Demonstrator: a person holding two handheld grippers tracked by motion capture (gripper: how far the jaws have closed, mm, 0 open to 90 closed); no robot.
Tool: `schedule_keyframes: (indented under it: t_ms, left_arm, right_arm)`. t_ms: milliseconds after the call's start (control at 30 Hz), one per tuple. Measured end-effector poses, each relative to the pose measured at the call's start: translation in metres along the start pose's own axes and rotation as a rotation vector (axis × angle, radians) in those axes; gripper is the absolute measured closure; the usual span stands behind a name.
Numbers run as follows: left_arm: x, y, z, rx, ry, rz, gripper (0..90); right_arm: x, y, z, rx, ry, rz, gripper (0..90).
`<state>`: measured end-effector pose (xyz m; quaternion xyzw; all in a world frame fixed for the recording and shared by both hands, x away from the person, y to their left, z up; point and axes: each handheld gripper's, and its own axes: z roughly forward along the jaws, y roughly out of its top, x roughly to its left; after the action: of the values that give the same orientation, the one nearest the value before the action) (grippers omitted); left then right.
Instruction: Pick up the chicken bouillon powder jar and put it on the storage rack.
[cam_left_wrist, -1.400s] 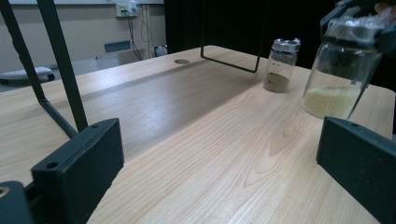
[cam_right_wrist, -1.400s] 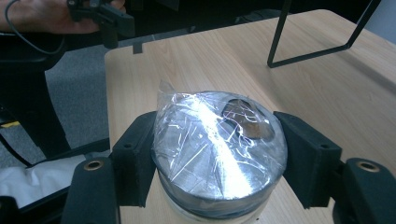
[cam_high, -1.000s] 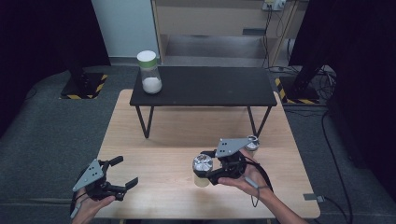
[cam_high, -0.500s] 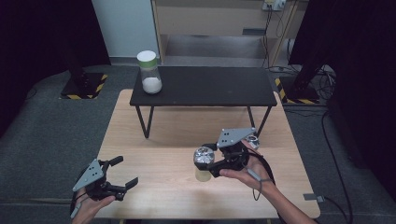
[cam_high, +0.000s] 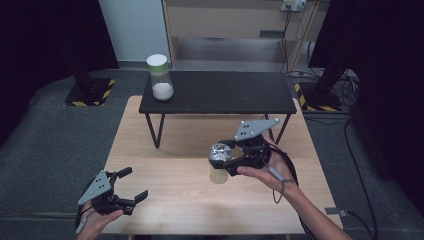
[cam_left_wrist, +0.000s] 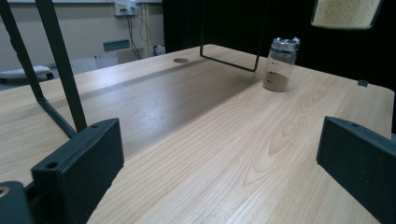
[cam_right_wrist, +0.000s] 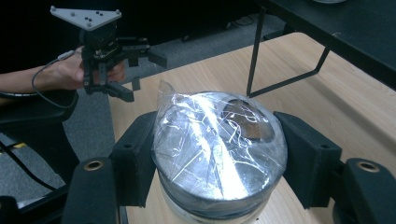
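The right hand-held gripper (cam_high: 231, 162), its jaws clamped on the foil-capped jar (cam_high: 219, 162), has lifted that jar clear of the worktop (cam_high: 165, 175) since a second ago, so a carry seems underway, while the left hand-held gripper (cam_high: 131, 192) waits wide open.

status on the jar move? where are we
Done: right gripper is shut on the foil-capped jar. In hand: that jar looks lifted off the wooden table. Left gripper waits open and empty. Left: setting it down, perhaps on the black stand beside the white-lidded jar.
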<state>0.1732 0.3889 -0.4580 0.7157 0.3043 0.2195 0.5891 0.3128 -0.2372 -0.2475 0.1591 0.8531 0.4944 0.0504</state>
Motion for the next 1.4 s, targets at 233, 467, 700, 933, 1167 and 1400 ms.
schedule_keyframes:
  t_ms: [233,467,700,933,1167,1400]
  left_arm:
    - [0.000,0.000,0.000,0.000,-0.001,-0.002,0.0]
    - [0.000,0.000,0.000,0.003,-0.002,-0.001,0.0]
    - [0.000,0.000,0.001,0.006,-0.002,0.000,0.0]
    - [0.000,0.000,0.001,0.009,-0.002,0.001,0.0]
    - [0.001,0.000,0.001,0.009,-0.003,0.001,0.0]
    - [0.001,0.000,0.001,0.008,-0.003,0.001,0.0]
  right_arm:
    - [-0.002,0.017,-0.008,-0.003,-0.032,0.015,35.1]
    - [-0.004,0.035,-0.014,-0.014,-0.063,0.021,35.1]
    - [-0.008,0.050,-0.017,-0.028,-0.103,0.033,35.1]
    - [-0.016,0.064,-0.019,-0.038,-0.142,0.054,35.1]
    - [-0.023,0.083,-0.016,-0.040,-0.185,0.061,35.1]
    - [-0.030,0.099,-0.008,-0.040,-0.230,0.071,35.1]
